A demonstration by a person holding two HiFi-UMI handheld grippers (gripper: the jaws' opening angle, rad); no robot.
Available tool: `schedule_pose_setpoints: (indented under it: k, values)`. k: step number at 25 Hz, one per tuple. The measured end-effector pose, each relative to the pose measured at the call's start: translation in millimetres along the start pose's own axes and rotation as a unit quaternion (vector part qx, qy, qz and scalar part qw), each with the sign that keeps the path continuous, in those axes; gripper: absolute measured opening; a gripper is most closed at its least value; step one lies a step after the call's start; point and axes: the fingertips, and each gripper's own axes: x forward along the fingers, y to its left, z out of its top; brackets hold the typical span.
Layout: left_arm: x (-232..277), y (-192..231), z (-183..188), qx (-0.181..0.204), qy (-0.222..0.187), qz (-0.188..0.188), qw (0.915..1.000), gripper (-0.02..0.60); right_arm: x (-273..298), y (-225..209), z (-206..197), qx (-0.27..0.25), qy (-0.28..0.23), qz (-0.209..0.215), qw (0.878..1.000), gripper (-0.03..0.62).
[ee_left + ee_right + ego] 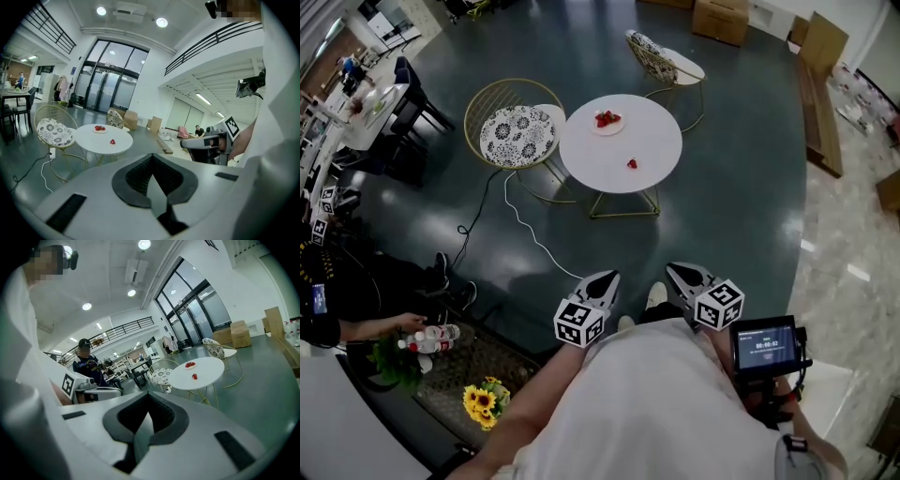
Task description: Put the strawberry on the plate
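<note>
Table (621, 142), round and white, stands on dark floor (741, 187); small red strawberry (631, 164) lies near its front edge; left gripper (605, 280) and right gripper (681, 273) closed, empty.

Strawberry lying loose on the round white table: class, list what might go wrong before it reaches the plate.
1. The white cable snakes across the floor on the way to the table; a foot could catch it.
2. Both the left gripper and the right gripper are shut; reaching like that would probably push the loose strawberry away.
3. The plate already holds strawberries; a careless drop might knock one off.
</note>
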Motion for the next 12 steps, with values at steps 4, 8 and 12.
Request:
schedule_pose_setpoints:
  k: [4,8,12]
  values:
    - [19,12,11,-0.005,0.002,0.011,0.9999,0.006,12,-22,15,0.002,0.001,0.007,1.000,0.006]
    - [43,32,24,-0.003,0.004,0.025,0.9997,0.006,31,-50,29,0.003,0.000,0.015,1.000,0.006]
    - [65,39,34,-0.010,0.003,0.032,0.9994,0.006,37,-71,41,0.002,0.003,0.019,1.000,0.006]
